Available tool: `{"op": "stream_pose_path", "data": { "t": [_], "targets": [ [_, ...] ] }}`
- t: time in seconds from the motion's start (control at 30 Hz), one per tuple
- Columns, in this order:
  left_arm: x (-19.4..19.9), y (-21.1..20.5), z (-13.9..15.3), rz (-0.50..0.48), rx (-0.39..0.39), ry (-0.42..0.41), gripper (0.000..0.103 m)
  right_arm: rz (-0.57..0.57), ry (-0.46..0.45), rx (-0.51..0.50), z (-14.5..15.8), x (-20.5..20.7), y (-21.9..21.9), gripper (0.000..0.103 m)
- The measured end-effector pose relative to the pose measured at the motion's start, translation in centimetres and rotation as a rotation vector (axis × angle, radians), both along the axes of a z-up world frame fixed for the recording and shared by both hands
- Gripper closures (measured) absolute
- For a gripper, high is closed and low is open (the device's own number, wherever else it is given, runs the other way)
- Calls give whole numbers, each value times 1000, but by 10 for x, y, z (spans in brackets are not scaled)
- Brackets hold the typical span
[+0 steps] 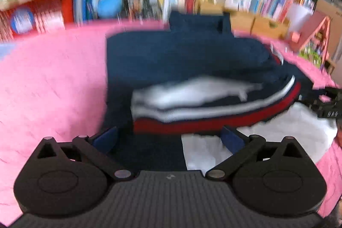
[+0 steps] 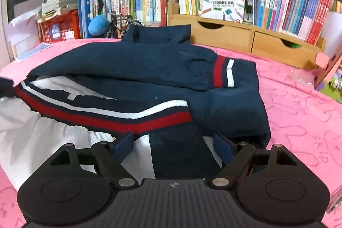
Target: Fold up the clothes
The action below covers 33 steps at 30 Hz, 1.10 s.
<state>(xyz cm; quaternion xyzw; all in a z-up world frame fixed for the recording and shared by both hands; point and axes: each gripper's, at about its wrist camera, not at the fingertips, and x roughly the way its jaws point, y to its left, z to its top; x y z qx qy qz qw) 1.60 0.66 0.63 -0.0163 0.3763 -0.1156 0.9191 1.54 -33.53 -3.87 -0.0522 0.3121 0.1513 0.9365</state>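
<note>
A navy jacket point(image 2: 149, 65) with red and white striped bands lies partly folded on a pink cloth point(image 2: 299, 112). Its collar points away from me, and its white lining point(image 2: 32, 131) shows at the near left. The striped hem point(image 2: 119, 119) is turned back over the body, and one striped cuff point(image 2: 223, 72) lies on top. My right gripper point(image 2: 173, 147) is open just above the near navy edge, which the pads do not press. In the blurred left wrist view the jacket point(image 1: 171, 57) fills the middle. My left gripper point(image 1: 168, 139) stands open before the striped hem point(image 1: 213, 119). The other gripper point(image 1: 329, 104) shows at the right edge.
Behind the pink cloth stand rows of books point(image 2: 288, 1), a wooden drawer unit point(image 2: 235, 35), a red crate point(image 2: 62, 27) with stacked papers and a blue plush toy point(image 2: 98, 25). A pink house-shaped stand point(image 2: 333, 69) sits at the far right.
</note>
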Motion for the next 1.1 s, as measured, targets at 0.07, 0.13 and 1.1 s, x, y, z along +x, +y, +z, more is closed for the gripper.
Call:
{"op": "stream_pose_path", "data": {
  "t": [0.07, 0.13, 1.1],
  "targets": [
    [-3, -8, -2, -6, 42, -11, 5, -1, -2, -8, 0, -1, 1, 22],
    [-7, -11, 0, 0, 37, -2, 19, -4, 0, -5, 0, -2, 1, 25],
    [182, -70, 70, 133, 291, -221, 80, -143, -236, -3, 97, 136, -3, 91]
  ]
}}
